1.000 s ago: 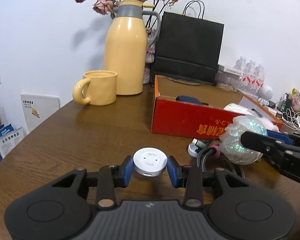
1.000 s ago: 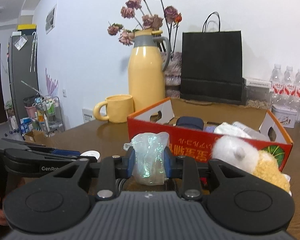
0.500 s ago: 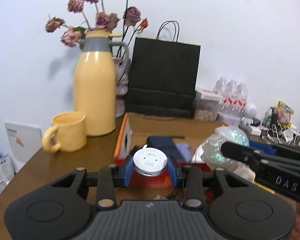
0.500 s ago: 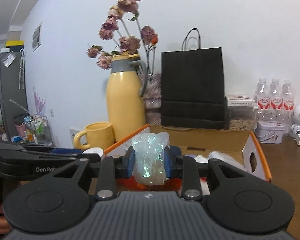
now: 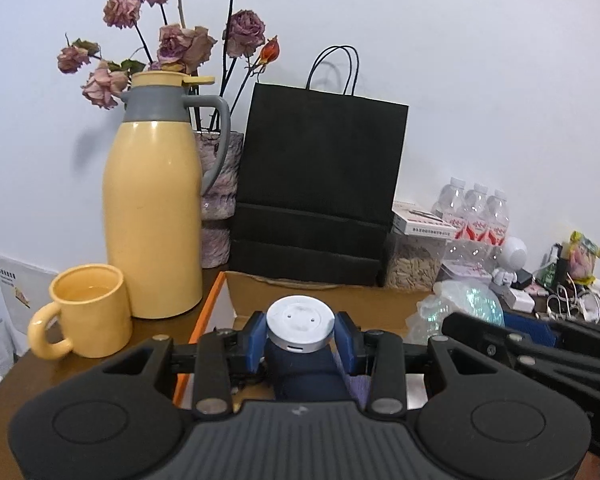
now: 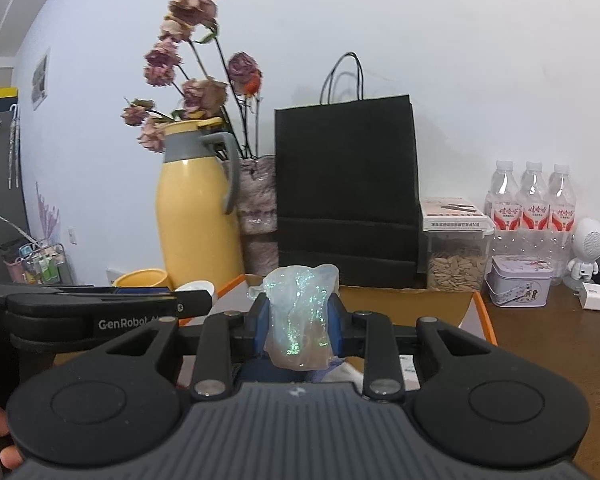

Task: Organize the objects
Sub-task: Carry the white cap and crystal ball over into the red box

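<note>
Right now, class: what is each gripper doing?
Left gripper: closed on the round white puck.
Right gripper: closed on the iridescent plastic bag.

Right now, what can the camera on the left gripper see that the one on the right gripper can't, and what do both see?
Only the left wrist view shows the whole yellow mug with its handle, and the left gripper clamped on a round white puck.

Only the right wrist view shows a floral tin, a grey cabinet at far left, and the right gripper squeezing a shimmery plastic bag head-on.

Both show the yellow jug, dried roses, black paper bag, water bottles and cardboard box.
</note>
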